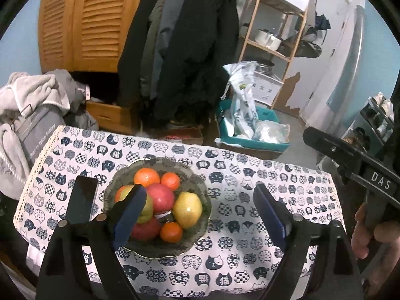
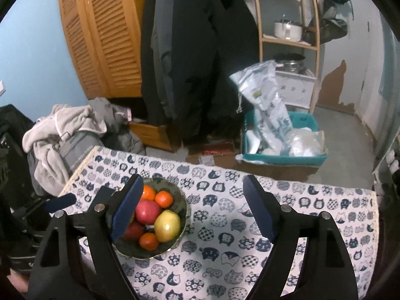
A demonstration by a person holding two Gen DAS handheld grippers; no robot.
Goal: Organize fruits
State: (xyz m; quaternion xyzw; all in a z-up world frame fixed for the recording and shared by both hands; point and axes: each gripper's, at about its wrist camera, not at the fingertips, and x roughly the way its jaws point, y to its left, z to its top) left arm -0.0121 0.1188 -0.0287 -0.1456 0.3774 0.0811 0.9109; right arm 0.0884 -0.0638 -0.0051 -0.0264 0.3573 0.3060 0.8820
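A dark patterned bowl [image 1: 200, 190] sits on the cat-print tablecloth [image 1: 250, 175] and holds red apples [image 1: 160, 197], yellow-green apples [image 1: 187, 209] and several oranges [image 1: 146, 177]. My left gripper [image 1: 200, 212] is open and empty, hovering above the bowl, with its left finger in front of the fruit. The bowl also shows in the right wrist view [image 2: 183, 207], with a yellow apple [image 2: 167, 225] and a red apple [image 2: 147, 211] inside. My right gripper [image 2: 193, 210] is open and empty, above the cloth just right of the bowl.
A black phone [image 1: 82, 201] lies on the cloth left of the bowl. The right gripper's handle and the person's hand [image 1: 370, 227] show at the right. Behind the table are hanging coats [image 2: 195, 50], a clothes pile [image 2: 62, 137], a teal bin [image 2: 282, 140] and a wooden shelf [image 2: 287, 25].
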